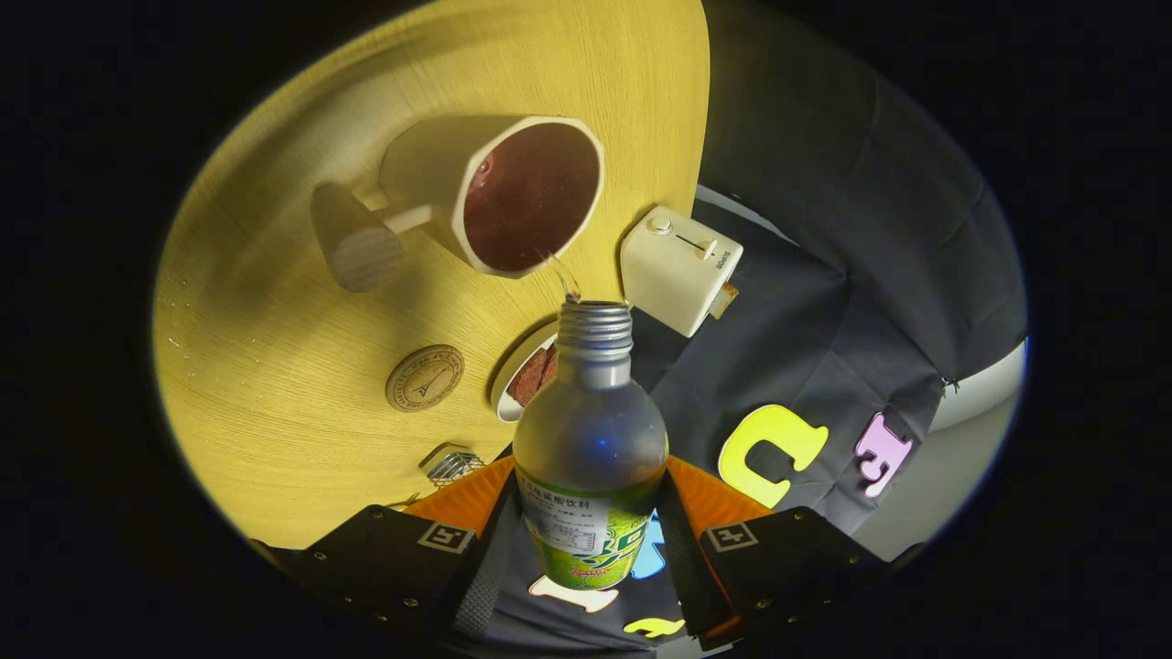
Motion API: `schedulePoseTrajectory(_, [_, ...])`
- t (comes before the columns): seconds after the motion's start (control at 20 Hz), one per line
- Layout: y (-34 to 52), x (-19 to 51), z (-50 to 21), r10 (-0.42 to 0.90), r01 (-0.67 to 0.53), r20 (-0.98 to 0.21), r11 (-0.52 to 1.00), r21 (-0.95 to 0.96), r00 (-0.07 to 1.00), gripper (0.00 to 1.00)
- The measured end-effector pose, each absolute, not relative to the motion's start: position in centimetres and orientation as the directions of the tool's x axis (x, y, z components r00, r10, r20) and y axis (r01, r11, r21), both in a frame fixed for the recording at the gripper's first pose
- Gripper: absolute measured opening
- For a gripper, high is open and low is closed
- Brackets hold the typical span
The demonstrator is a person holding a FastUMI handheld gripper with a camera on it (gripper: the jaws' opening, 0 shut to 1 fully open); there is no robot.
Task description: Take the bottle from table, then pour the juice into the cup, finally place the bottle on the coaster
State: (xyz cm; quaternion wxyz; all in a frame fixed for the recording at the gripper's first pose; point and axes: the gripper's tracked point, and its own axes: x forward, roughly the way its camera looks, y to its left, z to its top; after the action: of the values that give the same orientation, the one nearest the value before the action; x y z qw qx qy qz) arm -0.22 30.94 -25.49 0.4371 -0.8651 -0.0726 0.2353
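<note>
Gripper (591,549) clamped on the bottle (591,439), both fingers pressing its sides, bottle tipped with its open neck just beside the cup (513,192) rim and a thin stream running in. Pick is done, pour underway, cup looks well filled. Left: right the bottle, set it on the coaster (425,377), near the cup on the table (275,366).

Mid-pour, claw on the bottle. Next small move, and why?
Probably hold the tilt a moment longer, then begin tipping the bottle upright. The claw is shut on it, a thin stream arcs from its mouth into the cup, which already looks fairly full of dark liquid, and the coaster waits on the table.
</note>
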Motion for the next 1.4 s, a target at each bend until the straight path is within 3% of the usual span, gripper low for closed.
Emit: schedulePoseTrajectory(1.4, [32.3, -0.5, -25.6, 0.291, -0.077, -0.359, -0.673, -0.736, 0.886, 0.77])
